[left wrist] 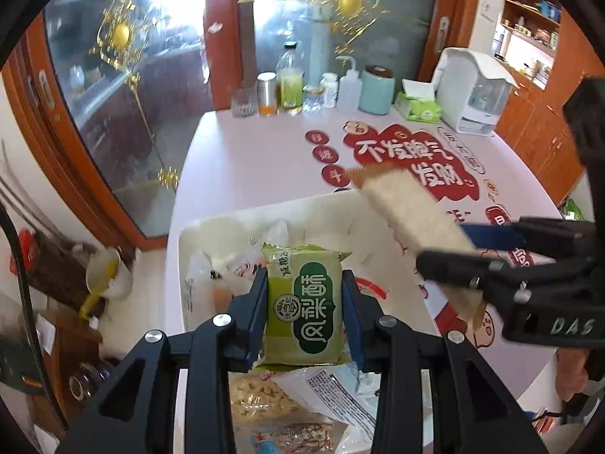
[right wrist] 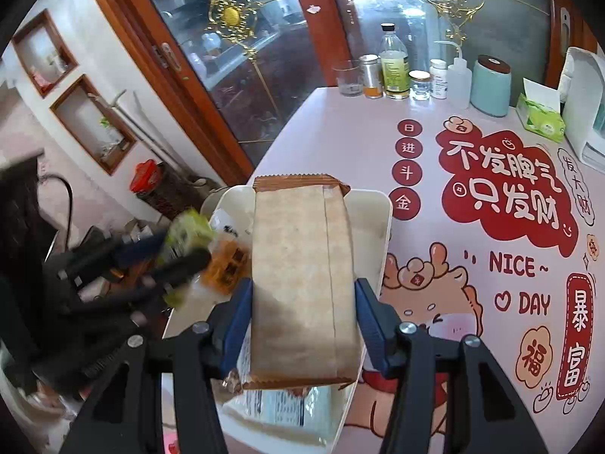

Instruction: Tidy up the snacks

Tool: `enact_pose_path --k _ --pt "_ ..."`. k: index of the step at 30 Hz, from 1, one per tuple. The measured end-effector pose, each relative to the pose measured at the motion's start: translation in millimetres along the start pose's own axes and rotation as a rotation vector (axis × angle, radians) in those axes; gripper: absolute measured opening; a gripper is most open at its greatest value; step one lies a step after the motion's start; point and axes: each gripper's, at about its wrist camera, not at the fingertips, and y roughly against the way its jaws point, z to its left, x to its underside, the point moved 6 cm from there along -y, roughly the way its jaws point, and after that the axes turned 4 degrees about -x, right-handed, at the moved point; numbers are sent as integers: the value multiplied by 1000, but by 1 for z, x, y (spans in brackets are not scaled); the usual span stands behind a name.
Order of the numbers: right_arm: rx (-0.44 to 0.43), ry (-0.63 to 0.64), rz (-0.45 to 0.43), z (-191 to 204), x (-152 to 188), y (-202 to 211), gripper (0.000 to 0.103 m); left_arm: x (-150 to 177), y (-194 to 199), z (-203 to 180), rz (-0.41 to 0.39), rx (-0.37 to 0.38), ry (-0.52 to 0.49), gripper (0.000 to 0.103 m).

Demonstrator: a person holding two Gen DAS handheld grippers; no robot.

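Between our left gripper's (left wrist: 304, 304) closed jaws sits a light, crushable green pineapple-cake packet (left wrist: 302, 306); our right gripper (right wrist: 304, 316) clamps a soft brown wrapped snack (right wrist: 302, 276) mid-body.

Glossy green plastic wrapper on the pineapple cake packet (left wrist: 302, 312), pinched between smooth blue pads (left wrist: 257, 314) of the matt black plastic left gripper (left wrist: 304, 314). Over to the right gripper (right wrist: 302, 321): it clamps a brown snack packet (right wrist: 298, 276), matt and paper-looking, with crimped ends. Under both, a smooth white plastic tray (right wrist: 382, 227) of crinkly clear wrappers, on a glossy printed tablecloth (right wrist: 491, 265).
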Motion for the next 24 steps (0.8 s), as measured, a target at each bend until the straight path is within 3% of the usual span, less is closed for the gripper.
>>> enact_pose_path --k 2,4,5,7,15,20,24 --pt "23 9 -5 0 -6 -8 56 2 -13 1 12 -13 -17 42" --pt "53 40 -21 1 -11 -16 56 6 -24 3 37 -24 -19 93" --pt "76 49 -27 0 -12 -18 57 6 -26 4 32 -35 -11 98" --pt "111 54 -23 -2 -12 -24 58 9 -23 6 2 -36 13 100" --pt "82 -34 -12 -13 5 -18 58 17 -20 -8 48 -53 4 100" --pt "84 -81 -22 -22 28 -2 58 23 -10 -15 45 -128 46 100" --pt "85 -135 -40 -34 47 16 58 27 -2 -28 75 -86 101 100"
